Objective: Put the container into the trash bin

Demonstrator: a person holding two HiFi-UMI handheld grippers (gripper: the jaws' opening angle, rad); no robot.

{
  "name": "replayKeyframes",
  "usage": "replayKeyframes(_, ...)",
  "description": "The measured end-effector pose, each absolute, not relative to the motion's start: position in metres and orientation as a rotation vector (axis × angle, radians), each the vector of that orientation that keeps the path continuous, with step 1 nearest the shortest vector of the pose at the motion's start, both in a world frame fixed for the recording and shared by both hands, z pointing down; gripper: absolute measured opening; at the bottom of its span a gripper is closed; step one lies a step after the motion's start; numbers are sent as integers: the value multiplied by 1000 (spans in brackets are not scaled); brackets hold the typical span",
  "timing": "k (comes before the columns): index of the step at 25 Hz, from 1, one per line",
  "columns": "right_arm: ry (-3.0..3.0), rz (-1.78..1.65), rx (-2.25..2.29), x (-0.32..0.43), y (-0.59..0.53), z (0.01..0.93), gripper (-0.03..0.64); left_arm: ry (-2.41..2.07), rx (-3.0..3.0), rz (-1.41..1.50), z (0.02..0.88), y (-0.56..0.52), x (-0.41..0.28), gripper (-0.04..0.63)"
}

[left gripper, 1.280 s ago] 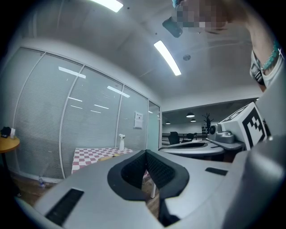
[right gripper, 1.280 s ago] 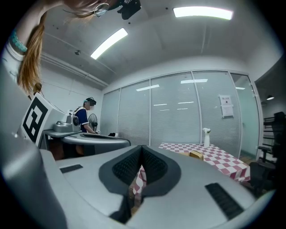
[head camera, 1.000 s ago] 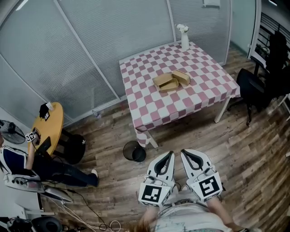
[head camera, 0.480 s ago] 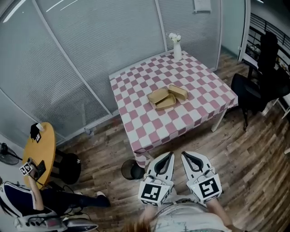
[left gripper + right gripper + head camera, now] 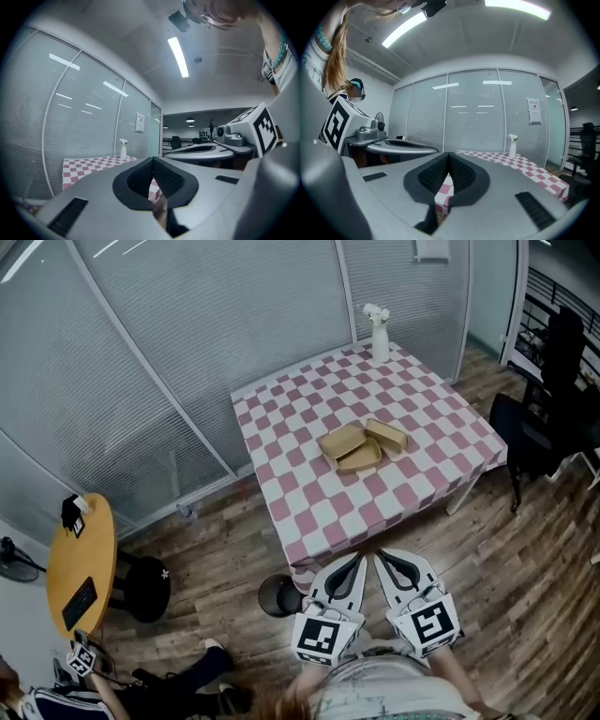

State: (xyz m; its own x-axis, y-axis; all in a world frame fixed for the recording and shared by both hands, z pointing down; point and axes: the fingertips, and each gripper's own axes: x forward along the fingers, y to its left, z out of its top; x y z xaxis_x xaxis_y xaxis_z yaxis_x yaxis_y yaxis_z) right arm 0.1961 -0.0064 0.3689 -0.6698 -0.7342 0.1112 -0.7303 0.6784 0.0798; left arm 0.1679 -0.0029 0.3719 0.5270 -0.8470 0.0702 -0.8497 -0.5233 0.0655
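Closing in now! Both grippers have come up to the near edge of the pink-and-white checked bench [image 5: 300, 493], which lay further ahead a second ago. The left gripper [image 5: 352, 562] and right gripper [image 5: 381, 560] have their jaws pressed together, empty. The tan cardboard container [image 5: 361, 446] waits mid-bench at twelve o'clock, untouched. The small round black trash bin [image 5: 278, 595] sits on the floor at nine o'clock (just beside the bench corner). The pickup is now within range, I'd say.

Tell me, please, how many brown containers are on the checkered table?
3, clustered at the middle of the table: the left container, the front container and the right container. Nested ones could be hidden.
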Motion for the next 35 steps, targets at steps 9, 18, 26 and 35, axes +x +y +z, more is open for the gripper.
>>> replayKeyframes(9,-2781,13,1201,155,-32,378,-6,-1473,2647,50,381,-26,128,6)
replayKeyframes(18,-2763,48,1176,136,-45,382,-6,-1490,2607,15,384,-41,105,6)
replayKeyframes(26,-2791,14,1122,119,-90,383,-6,-1551,2571,4,388,-81,86,6)
replayKeyframes(35,-2855,-2,1025,100,-168,369,-6,-1615,2515,-19,378,-157,69,6)
